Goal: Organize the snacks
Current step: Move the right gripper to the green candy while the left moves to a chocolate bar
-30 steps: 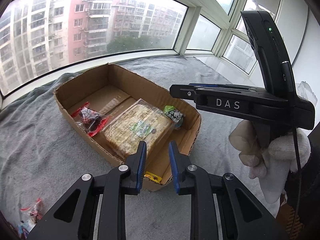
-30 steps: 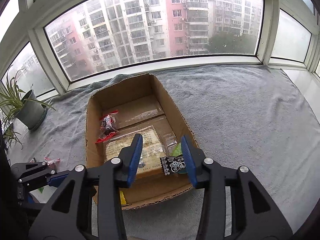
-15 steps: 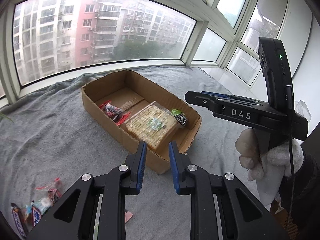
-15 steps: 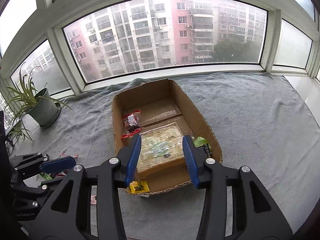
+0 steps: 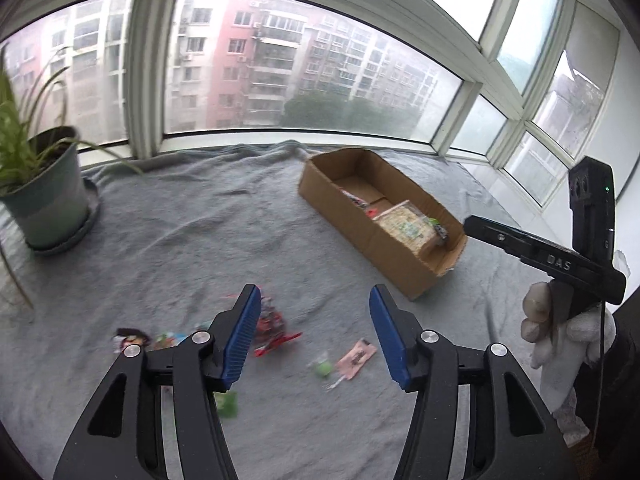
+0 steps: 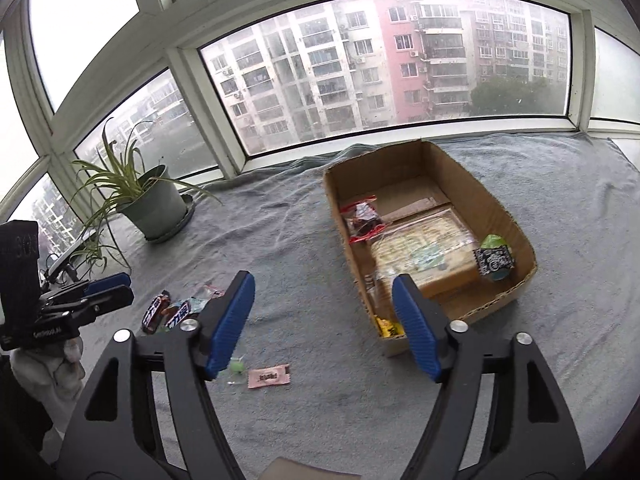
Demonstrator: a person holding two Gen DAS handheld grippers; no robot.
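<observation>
Grey blanket [image 6: 280, 240] covers the surface by a bay window; potted plant [image 6: 154, 208] upper left of right-wrist view. Cardboard box [image 6: 496, 208] center-right holds a big clear-wrapped cracker pack [image 6: 424, 252], red-wrapped snack [image 6: 362, 220] and green/black snack [image 6: 494, 258]. Loose snacks on blanket lower left: choc bars [image 6: 166, 312], pink sachet [image 6: 269, 376]. Left gripper [image 5: 314, 334] empty, jaws opening, above red candy [image 5: 276, 326]. Right gripper [image 6: 322, 322] empty, jaws opening, just short of the box's near end.
</observation>
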